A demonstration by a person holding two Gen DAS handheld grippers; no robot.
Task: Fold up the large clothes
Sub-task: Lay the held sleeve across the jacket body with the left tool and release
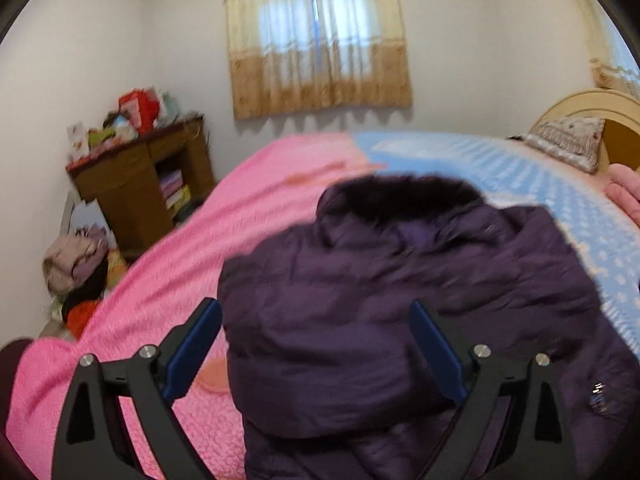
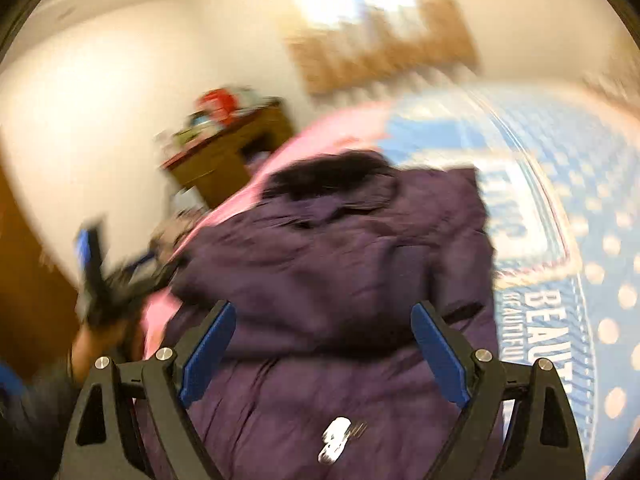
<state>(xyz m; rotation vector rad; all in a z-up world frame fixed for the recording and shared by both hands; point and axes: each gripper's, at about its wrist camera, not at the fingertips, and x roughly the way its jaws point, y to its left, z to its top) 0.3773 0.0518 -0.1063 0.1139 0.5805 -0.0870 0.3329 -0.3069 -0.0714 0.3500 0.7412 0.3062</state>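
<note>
A dark purple puffer jacket (image 1: 400, 300) with a black fur collar (image 1: 404, 192) lies bunched on the bed, half on the pink cover (image 1: 192, 248) and half on the blue dotted one (image 1: 540, 176). My left gripper (image 1: 316, 314) hangs open above the jacket's near left part, its blue pads apart and touching no cloth. The right wrist view is blurred. It shows the jacket (image 2: 320, 256) with a white logo (image 2: 336, 440) near the bottom. My right gripper (image 2: 324, 314) is open over it with nothing held. The left gripper (image 2: 92, 268) also shows there at the left, in a hand.
A brown wooden desk (image 1: 148, 184) piled with boxes and bags stands in the far left corner. A heap of clothes (image 1: 76, 268) lies on the floor beside the bed. A pillow (image 1: 568, 140) leans on the headboard (image 1: 600, 104) at the right. A curtained window (image 1: 316, 40) is behind.
</note>
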